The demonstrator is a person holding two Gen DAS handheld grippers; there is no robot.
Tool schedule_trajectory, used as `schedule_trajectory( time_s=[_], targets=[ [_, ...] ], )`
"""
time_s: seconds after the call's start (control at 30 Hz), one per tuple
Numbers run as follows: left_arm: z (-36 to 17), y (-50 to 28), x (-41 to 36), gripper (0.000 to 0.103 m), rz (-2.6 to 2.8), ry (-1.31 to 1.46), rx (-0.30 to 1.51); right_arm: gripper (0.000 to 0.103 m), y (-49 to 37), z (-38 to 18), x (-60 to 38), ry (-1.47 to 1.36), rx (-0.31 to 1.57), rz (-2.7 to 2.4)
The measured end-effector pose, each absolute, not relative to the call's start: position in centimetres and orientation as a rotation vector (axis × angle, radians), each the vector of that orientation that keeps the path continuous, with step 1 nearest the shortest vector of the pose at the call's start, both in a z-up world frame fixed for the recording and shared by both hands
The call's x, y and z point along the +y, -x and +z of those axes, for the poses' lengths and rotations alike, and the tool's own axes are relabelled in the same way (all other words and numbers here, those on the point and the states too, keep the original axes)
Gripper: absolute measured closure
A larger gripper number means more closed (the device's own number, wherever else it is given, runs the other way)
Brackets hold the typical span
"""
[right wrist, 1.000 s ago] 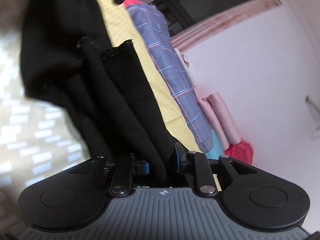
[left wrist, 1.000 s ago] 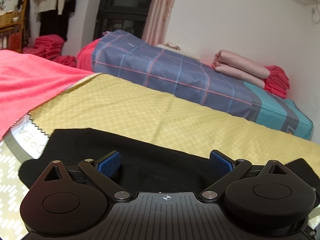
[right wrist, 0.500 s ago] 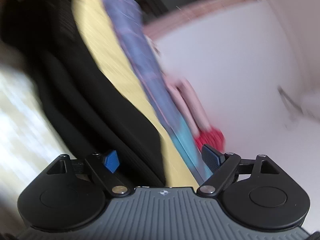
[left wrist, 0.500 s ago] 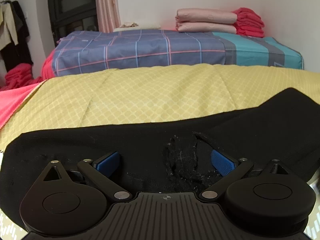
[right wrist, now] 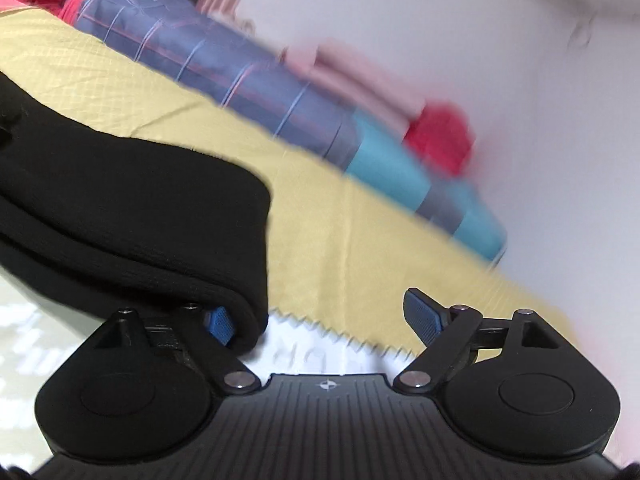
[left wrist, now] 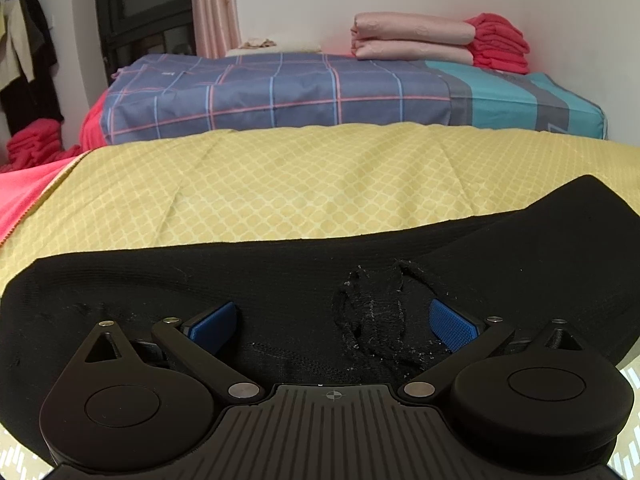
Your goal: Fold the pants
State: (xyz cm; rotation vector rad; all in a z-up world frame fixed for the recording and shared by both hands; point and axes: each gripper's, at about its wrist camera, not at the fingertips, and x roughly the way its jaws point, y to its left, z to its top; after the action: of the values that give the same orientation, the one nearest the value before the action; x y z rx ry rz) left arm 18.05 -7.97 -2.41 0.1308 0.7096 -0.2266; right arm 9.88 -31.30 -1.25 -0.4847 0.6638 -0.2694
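The black pants (left wrist: 280,276) lie folded on the yellow patterned cloth (left wrist: 300,192). My left gripper (left wrist: 332,322) is open right over the pants, its blue pads either side of a frayed, bunched patch of fabric (left wrist: 376,312). In the right wrist view the folded end of the pants (right wrist: 160,220) lies at the left. My right gripper (right wrist: 320,316) is open; its left pad (right wrist: 218,322) touches the folded edge and its right pad is over bare cloth. That view is blurred.
Behind the yellow cloth is a bed with a blue plaid and teal cover (left wrist: 320,92), with folded pink bedding (left wrist: 412,40) and red towels (left wrist: 500,44) on it. A pink cloth (left wrist: 24,192) lies at the left. The cloth's zigzag edge (right wrist: 340,340) is near my right gripper.
My right gripper has let go of the pants and opened, and has swung to a level view. My left gripper stayed open and moved right and in over the pants.
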Motion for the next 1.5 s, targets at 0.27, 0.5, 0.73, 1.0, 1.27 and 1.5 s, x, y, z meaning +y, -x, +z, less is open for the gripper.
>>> schedule_trajectory(
  time_s=[0.27,0.5,0.73,1.0,1.27,1.5],
  targets=[
    [-2.4,-18.1,-7.9,0.0,-0.228,-0.125,0.714,0.013,-6.7,3.9,-27.4,0.463,0.538,-0.019],
    [-2.4,-18.2,-7.8,0.0,-0.237,-0.119,0.716,0.029,-12.4,1.8,-25.5,0.361,0.665,0.005],
    [-2.3,-18.3,-7.6,0.0,-0.245,-0.11,0.72,0.025,-13.4,2.1,-29.0,0.129,0.676,-0.041],
    [-1.3,-17.6,-6.1,0.0,-0.233,-0.085,0.672,0.015,-14.0,-0.1,-34.7,-0.26,0.74,-0.04],
    [1.1,-17.7,-0.9,0.0,-0.252,0.095,0.662,0.015,-12.1,2.0,-32.0,-0.101,0.565,-0.26],
    [0.8,-20.4,3.3,0.0,-0.088,0.128,0.763,0.01,-12.1,0.8,-21.5,0.289,0.546,0.074]
  ],
)
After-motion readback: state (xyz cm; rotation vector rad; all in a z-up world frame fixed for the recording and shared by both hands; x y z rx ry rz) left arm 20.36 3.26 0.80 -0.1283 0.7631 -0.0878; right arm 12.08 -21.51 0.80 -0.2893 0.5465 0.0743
